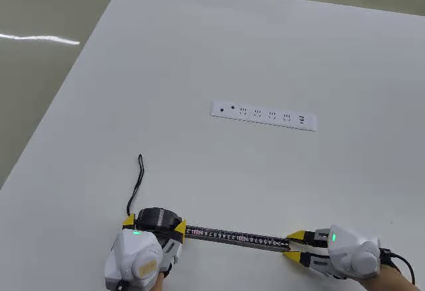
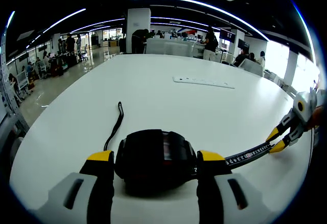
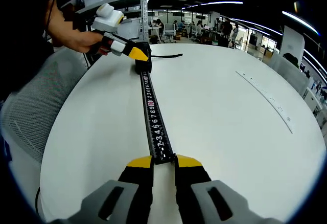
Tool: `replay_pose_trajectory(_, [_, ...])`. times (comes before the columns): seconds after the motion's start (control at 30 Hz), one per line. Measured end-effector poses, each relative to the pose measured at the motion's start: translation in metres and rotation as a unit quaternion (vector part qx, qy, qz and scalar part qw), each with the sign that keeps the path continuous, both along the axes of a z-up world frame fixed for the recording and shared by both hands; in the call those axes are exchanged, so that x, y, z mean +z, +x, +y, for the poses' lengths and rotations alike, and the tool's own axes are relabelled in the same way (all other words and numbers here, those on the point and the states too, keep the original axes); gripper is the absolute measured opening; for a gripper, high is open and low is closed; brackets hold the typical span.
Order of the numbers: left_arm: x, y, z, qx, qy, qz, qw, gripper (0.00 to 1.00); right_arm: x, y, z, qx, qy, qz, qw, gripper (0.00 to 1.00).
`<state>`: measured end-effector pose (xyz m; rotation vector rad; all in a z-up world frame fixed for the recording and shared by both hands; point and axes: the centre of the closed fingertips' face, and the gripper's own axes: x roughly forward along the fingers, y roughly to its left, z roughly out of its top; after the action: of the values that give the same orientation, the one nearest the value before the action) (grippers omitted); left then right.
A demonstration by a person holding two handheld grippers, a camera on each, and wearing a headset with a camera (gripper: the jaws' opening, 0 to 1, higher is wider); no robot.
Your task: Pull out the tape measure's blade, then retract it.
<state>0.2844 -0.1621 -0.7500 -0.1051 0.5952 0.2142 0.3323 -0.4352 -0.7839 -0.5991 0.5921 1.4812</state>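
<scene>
A black tape measure case (image 1: 158,220) (image 2: 155,158) lies on the white table near its front edge, and my left gripper (image 1: 154,229) (image 2: 155,158) is shut on it from both sides. Its dark blade (image 1: 236,238) (image 3: 154,124) (image 2: 249,155) is drawn out to the right, flat along the table. My right gripper (image 1: 296,246) (image 3: 164,161) is shut on the blade's end. A black wrist strap (image 1: 136,183) (image 2: 115,125) trails away from the case. The case (image 3: 143,63) and the left gripper (image 3: 118,44) lie far off in the right gripper view.
A white power strip (image 1: 263,115) (image 2: 203,82) (image 3: 267,99) lies farther back on the white table (image 1: 265,52). The table's left edge runs diagonally beside a greenish floor. People and desks stand in the room beyond.
</scene>
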Motion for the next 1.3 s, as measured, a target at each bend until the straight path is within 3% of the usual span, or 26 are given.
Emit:
replay_pose_trajectory(0.27, [-0.001, 0.0, 0.0, 0.006, -0.002, 0.001, 1.0, 0.63, 0.0, 0.002, 0.0, -0.004, 0.001, -0.001, 1.0, 0.13])
replay_pose_trajectory(0.87, [-0.007, 0.0, 0.0, 0.017, -0.007, 0.021, 0.9996, 0.62, 0.0, -0.003, -0.001, 0.008, -0.004, -0.005, 1.0, 0.12])
replay_pose_trajectory(0.93, [-0.007, -0.001, 0.0, 0.019, -0.006, 0.023, 0.9996, 0.62, 0.005, -0.006, 0.004, 0.009, 0.01, 0.002, 0.9999, 0.12])
replay_pose_trajectory(1.3, [-0.008, -0.002, 0.0, 0.02, -0.013, 0.023, 0.9995, 0.61, 0.008, -0.007, 0.022, 0.019, 0.018, -0.003, 0.9997, 0.11])
